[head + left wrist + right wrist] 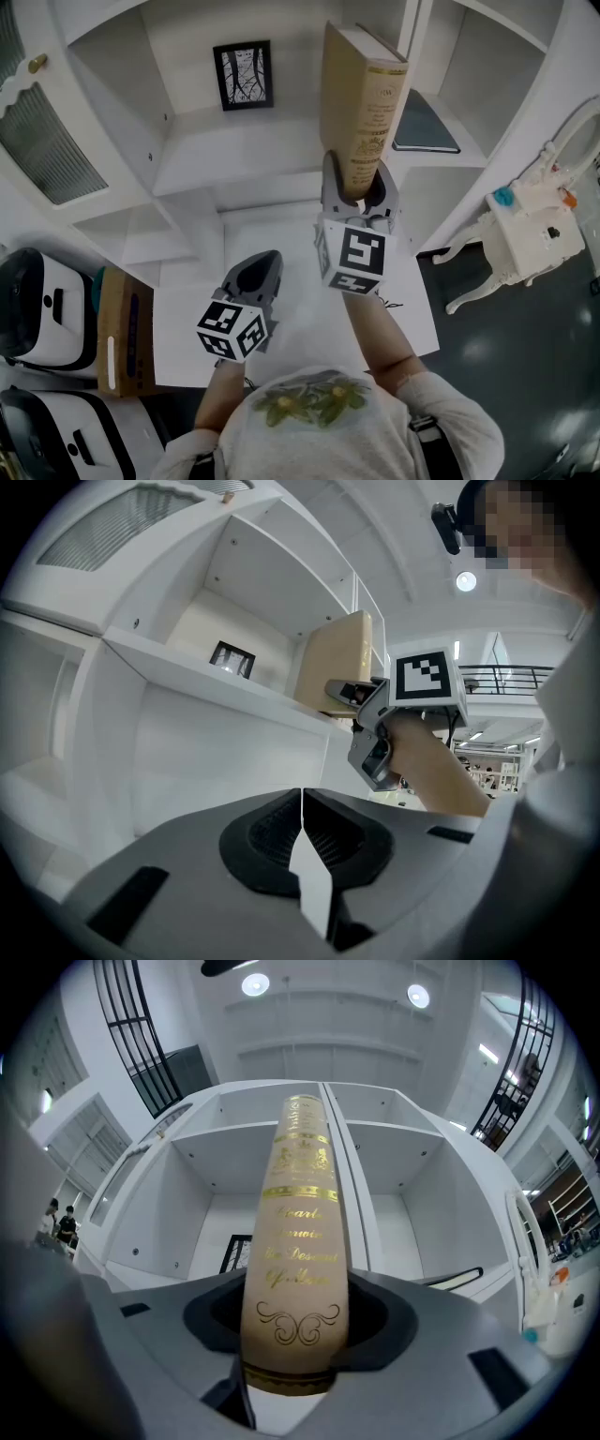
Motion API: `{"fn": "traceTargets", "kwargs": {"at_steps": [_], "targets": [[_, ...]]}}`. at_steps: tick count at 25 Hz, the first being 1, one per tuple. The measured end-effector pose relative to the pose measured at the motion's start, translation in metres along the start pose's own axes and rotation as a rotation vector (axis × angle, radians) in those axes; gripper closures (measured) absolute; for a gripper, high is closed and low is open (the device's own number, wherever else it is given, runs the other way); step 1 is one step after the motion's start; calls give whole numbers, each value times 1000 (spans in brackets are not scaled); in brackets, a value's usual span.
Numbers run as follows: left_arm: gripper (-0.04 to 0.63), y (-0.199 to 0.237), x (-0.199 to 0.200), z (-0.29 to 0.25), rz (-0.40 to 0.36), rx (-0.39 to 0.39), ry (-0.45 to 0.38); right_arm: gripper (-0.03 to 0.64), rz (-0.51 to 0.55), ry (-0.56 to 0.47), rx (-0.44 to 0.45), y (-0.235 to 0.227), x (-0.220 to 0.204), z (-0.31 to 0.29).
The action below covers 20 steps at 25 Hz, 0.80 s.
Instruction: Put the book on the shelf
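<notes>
Showroom-like hall: white shelving [187,164], railings [136,1026], ceiling spotlights [255,983].

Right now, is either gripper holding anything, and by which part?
The right gripper clamps the tan book at the bottom end of its spine, the book standing upright. The left gripper is shut on nothing.

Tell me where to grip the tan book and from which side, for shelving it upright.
Take the tan book by its lower end, from below, jaws across its two flat covers, as the right hand-held gripper does now. It stands upright and tall, so a bottom hold probably leaves the top free to enter the shelf.
</notes>
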State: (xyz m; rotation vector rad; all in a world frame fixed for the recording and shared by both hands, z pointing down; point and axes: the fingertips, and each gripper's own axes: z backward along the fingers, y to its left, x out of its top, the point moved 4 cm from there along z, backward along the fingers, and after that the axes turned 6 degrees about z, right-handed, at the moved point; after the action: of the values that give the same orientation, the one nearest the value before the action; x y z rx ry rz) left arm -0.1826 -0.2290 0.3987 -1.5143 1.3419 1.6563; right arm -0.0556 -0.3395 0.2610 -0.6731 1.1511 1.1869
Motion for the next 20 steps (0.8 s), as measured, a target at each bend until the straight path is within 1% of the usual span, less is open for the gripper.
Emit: {"fn": "traceTargets", "kwargs": {"at_steps": [9, 16, 20], "targets": [[563, 0, 0, -1, -2, 1, 1, 387, 12, 22, 13, 1, -3, -1], [563, -1, -1, -1, -1, 2, 1, 385, 6, -18, 20, -1, 3, 1], [563, -2, -2, 0, -2, 1, 2, 387, 8, -14, 26, 0, 6, 1]]}}
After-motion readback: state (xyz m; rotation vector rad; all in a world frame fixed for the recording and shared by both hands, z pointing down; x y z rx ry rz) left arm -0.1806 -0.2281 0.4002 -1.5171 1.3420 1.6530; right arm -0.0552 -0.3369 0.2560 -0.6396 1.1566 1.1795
